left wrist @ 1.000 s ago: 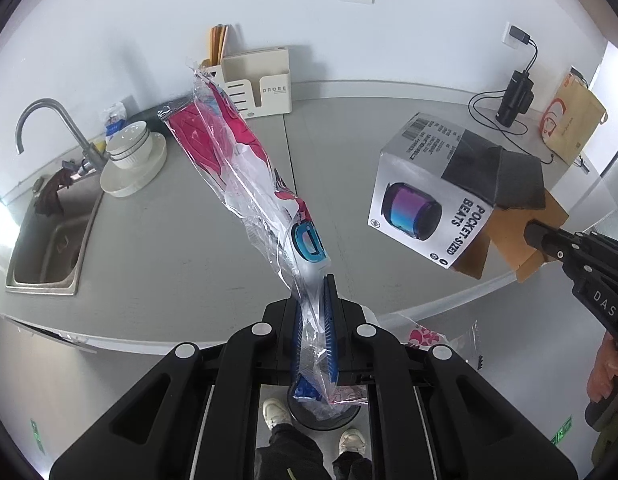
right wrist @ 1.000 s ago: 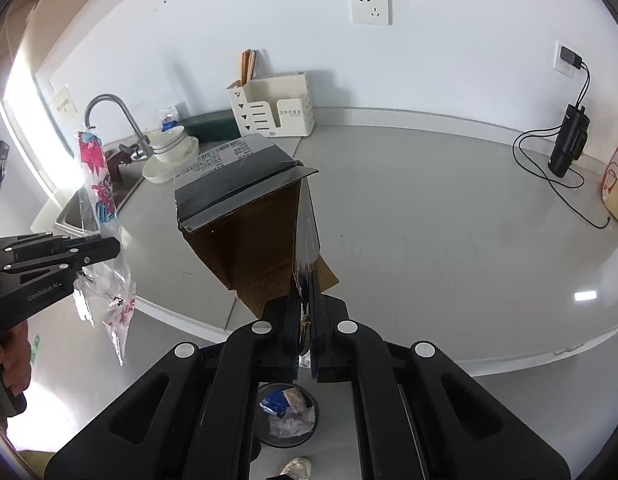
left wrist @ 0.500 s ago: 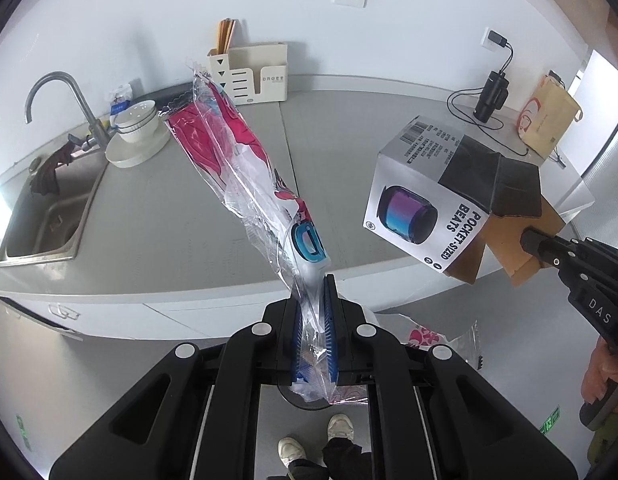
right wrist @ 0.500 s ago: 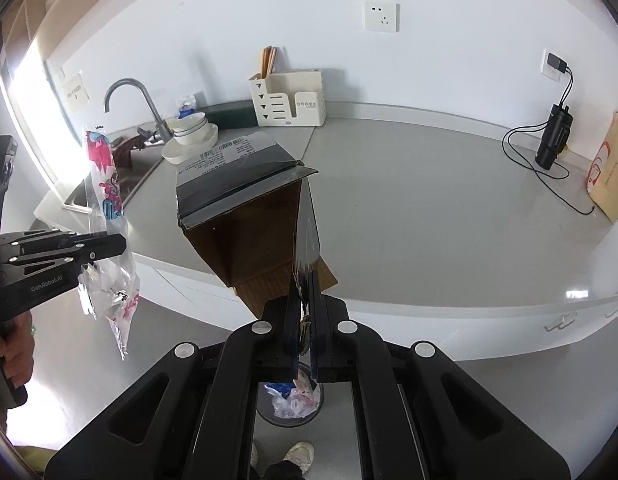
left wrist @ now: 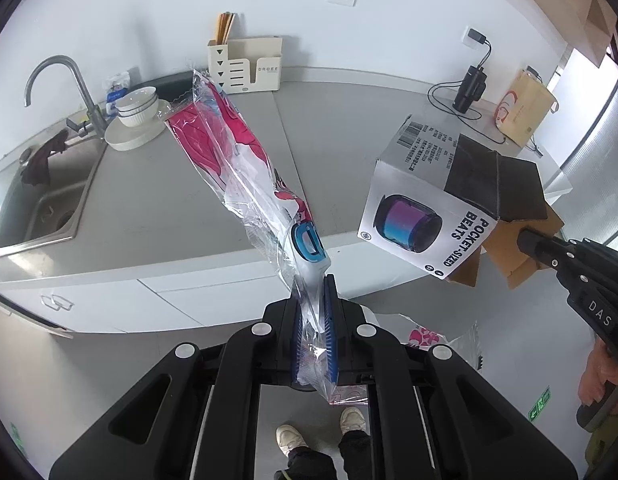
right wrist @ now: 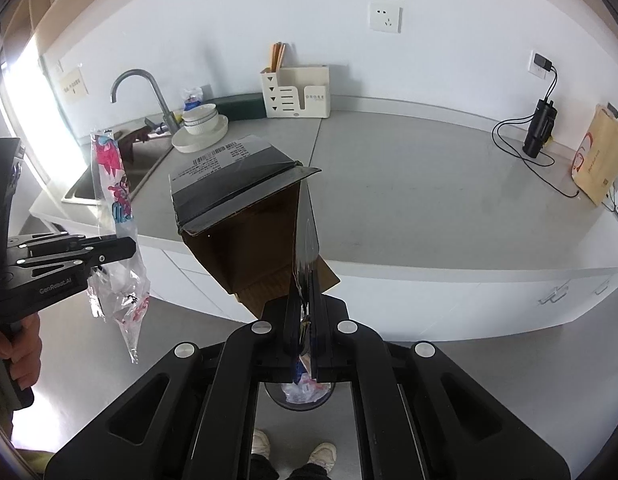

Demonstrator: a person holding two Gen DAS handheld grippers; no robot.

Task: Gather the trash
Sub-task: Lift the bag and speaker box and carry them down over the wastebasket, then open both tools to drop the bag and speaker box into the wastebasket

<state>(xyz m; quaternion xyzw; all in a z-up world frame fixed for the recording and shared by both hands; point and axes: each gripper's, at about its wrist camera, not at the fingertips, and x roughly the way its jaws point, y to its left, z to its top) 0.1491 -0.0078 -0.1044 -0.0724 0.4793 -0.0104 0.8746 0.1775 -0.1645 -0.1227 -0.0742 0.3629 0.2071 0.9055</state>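
My left gripper [left wrist: 315, 300] is shut on a clear plastic wrapper [left wrist: 245, 168] with pink and blue print; the wrapper also shows in the right wrist view [right wrist: 117, 216]. My right gripper [right wrist: 305, 300] is shut on a flap of an open speaker box [right wrist: 245, 208], white with "POCKET-SIZED BEATS" print in the left wrist view [left wrist: 429, 208]. Both are held in the air in front of the counter. A round trash bin [right wrist: 305, 394] with wrappers inside stands on the floor below the right gripper, mostly hidden by it.
A grey counter [right wrist: 409, 184] runs along the wall. On it are a sink [left wrist: 41, 200] with a tap, stacked bowls on a plate [left wrist: 137, 120], a cream utensil holder [right wrist: 297, 92], a black charger with cable [right wrist: 541, 132] and a paper bag [right wrist: 597, 160]. My feet [left wrist: 321, 428] are below.
Both grippers have pulled back and up from the counter with the wrapper and box still held. The counter's front edge and cabinet fronts now show.
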